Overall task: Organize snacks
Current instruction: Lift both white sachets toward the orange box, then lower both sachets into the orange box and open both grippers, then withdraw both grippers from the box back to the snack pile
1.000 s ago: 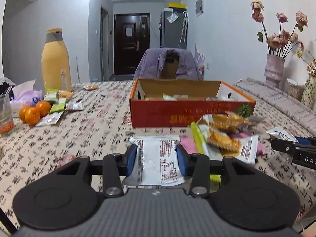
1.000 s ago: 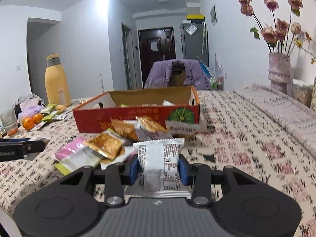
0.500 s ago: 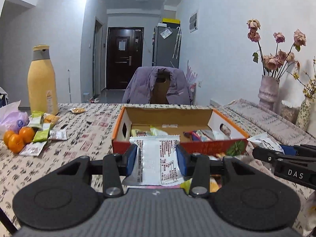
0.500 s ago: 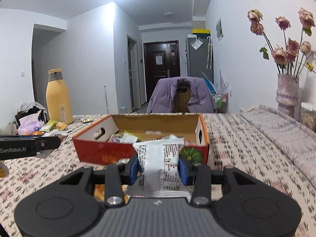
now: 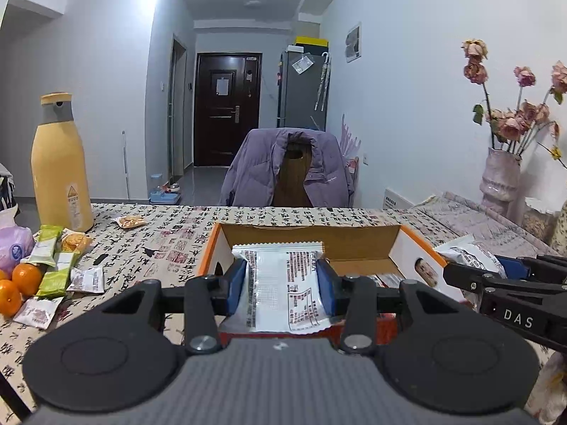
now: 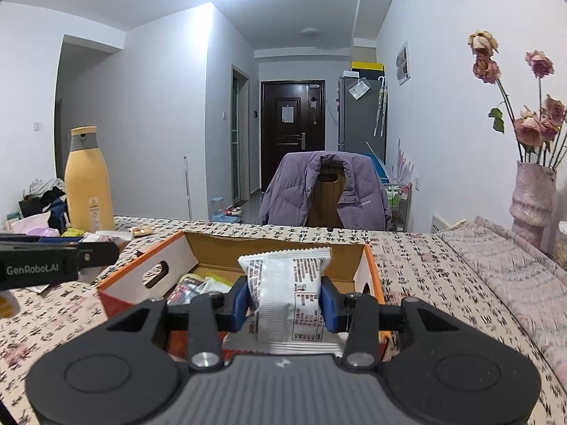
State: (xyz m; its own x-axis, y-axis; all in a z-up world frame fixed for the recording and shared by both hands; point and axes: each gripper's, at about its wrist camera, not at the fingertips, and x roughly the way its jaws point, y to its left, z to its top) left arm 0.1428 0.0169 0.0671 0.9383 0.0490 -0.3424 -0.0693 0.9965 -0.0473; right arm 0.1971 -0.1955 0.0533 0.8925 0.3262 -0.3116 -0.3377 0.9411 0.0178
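An open orange cardboard box (image 5: 308, 235) (image 6: 149, 271) sits on the patterned tablecloth with several snack packets inside. My left gripper (image 5: 281, 278) is shut on a white snack packet (image 5: 283, 287), held over the box's near wall. My right gripper (image 6: 285, 299) is shut on a second white snack packet (image 6: 287, 294), held above the box's near right corner. In the left wrist view the right gripper (image 5: 496, 276) shows at the right edge with its packet. The left gripper's black finger (image 6: 60, 256) reaches in from the left of the right wrist view.
A tall yellow bottle (image 5: 60, 166) stands at the back left. Green and white snack packets (image 5: 53, 265) and oranges (image 5: 19, 279) lie beside it. A chair with a purple jacket (image 5: 288, 170) stands behind the table. A vase of dried roses (image 6: 531, 202) is at the right.
Both grippers have risen and moved forward with their white packets, from the loose snack pile in front of the box to over the box's near edge. The pile has dropped out of view.
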